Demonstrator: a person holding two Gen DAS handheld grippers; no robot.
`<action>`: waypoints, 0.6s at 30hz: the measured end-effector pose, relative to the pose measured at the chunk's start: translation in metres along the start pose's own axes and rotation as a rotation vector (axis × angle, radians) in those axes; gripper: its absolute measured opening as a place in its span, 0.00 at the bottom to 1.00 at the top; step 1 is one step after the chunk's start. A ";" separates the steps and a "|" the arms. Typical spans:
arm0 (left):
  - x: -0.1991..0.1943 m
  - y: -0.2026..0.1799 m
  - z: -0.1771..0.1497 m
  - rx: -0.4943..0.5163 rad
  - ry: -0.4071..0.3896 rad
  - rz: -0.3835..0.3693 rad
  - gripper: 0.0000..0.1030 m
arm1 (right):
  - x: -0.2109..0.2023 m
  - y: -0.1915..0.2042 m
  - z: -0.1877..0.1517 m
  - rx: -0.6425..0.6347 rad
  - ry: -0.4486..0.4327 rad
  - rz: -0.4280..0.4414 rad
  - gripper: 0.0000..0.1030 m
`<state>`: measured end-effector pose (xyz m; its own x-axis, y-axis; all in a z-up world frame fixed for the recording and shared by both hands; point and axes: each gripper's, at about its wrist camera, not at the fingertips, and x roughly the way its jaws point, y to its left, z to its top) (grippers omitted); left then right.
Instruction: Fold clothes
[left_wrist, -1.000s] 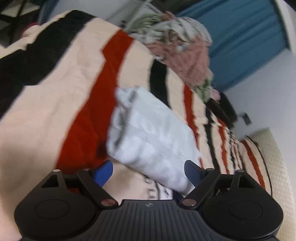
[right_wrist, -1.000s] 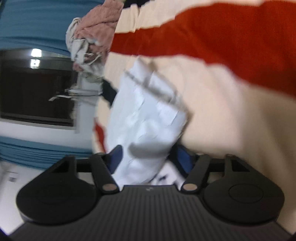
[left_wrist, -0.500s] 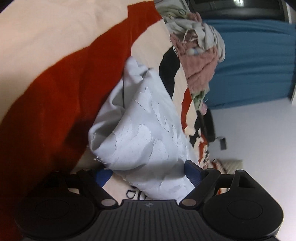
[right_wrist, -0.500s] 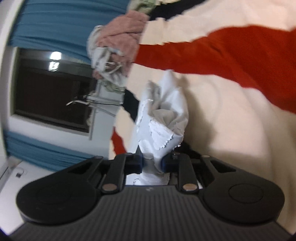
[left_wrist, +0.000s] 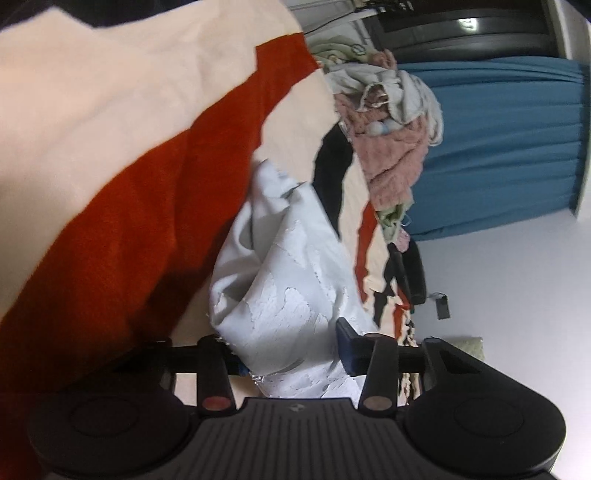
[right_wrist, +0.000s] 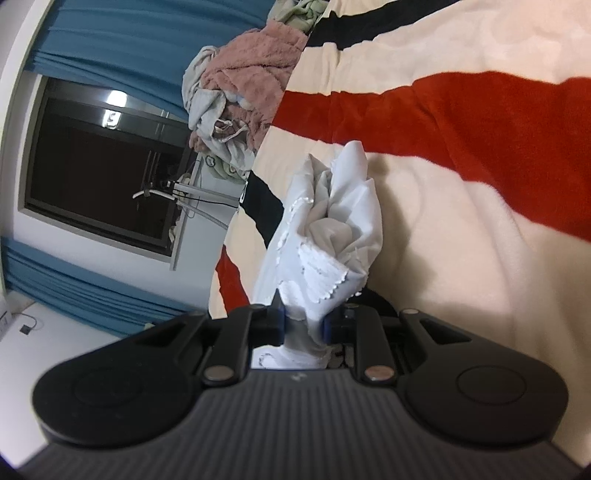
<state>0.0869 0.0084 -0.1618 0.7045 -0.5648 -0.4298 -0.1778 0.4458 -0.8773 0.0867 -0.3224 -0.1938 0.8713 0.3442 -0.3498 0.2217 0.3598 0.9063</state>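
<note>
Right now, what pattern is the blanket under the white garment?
Blanket: cream with wide red and black stripes. Clearest in the right wrist view.

Soft indoor light, lamp glare on the dark window (right_wrist: 110, 107), motion blur left, fisheye bending edges.

The white garment (left_wrist: 284, 280) runs down behind the left gripper (left_wrist: 288, 350), so its lower edge is hidden, and the left-hand blue pad is nearly buried in its folds. At the right gripper (right_wrist: 303, 325) the cloth bunches between the jaws and goes out of sight beneath the black body. The striped blanket (right_wrist: 461, 206) is cut off by every edge of the picture, and its near red band is blurred. Beyond the garment, the clothes pile (left_wrist: 384, 147) is too tangled to sort; perhaps a pink towel lies on top.
</note>
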 end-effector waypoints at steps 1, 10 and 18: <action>-0.004 -0.006 -0.002 0.012 0.008 0.000 0.40 | -0.005 0.000 0.000 0.008 -0.007 0.003 0.20; -0.015 -0.092 -0.001 0.127 0.140 0.061 0.38 | -0.039 0.032 0.029 0.043 -0.080 -0.001 0.20; 0.086 -0.224 0.028 0.295 0.210 0.109 0.37 | -0.010 0.065 0.139 0.085 -0.091 -0.038 0.20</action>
<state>0.2067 -0.1203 0.0044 0.5307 -0.6194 -0.5786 -0.0171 0.6747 -0.7379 0.1528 -0.4230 -0.0980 0.8966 0.2506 -0.3650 0.2885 0.2947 0.9110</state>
